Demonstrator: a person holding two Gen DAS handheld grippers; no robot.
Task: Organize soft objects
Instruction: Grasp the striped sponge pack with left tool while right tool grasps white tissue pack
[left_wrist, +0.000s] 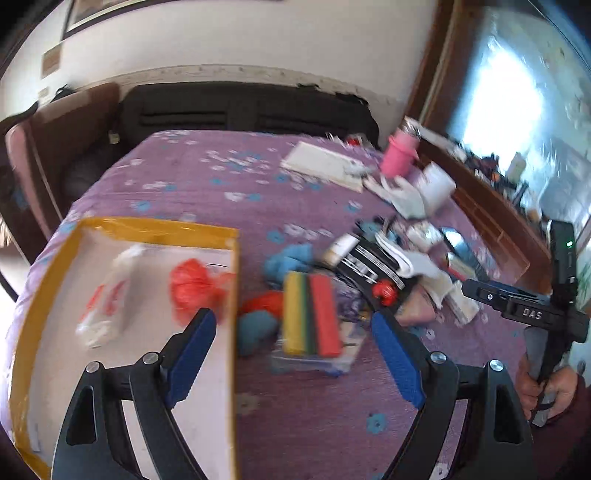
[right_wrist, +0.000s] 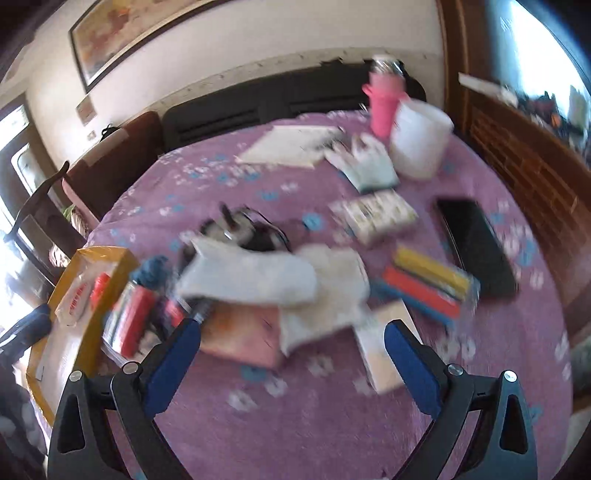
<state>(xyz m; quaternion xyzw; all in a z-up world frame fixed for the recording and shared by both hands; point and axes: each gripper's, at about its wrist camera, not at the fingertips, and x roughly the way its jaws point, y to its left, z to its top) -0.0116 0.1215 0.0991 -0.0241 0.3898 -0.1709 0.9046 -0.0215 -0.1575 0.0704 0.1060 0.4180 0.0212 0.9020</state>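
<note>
My left gripper (left_wrist: 295, 325) is open and empty above a pack of yellow, green and red sponges (left_wrist: 312, 314). Left of it lies a yellow-rimmed tray (left_wrist: 147, 227) holding a red plastic bag (left_wrist: 194, 286) and a white bag (left_wrist: 107, 295). A blue cloth (left_wrist: 290, 258), a teal soft piece (left_wrist: 255, 328) and an orange one (left_wrist: 262, 301) lie beside the sponges. My right gripper (right_wrist: 293, 334) is open and empty above white cloths (right_wrist: 258, 277) and a pink box (right_wrist: 243, 339). The tray also shows in the right wrist view (right_wrist: 110, 254).
A purple flowered cloth covers the round table (right_wrist: 295, 424). On it are a second sponge pack (right_wrist: 428, 284), a black phone (right_wrist: 476, 247), a white glove (right_wrist: 365, 162), a white tub (right_wrist: 421, 140), a pink bottle (right_wrist: 382, 107), booklets and a black cable heap (right_wrist: 247, 229).
</note>
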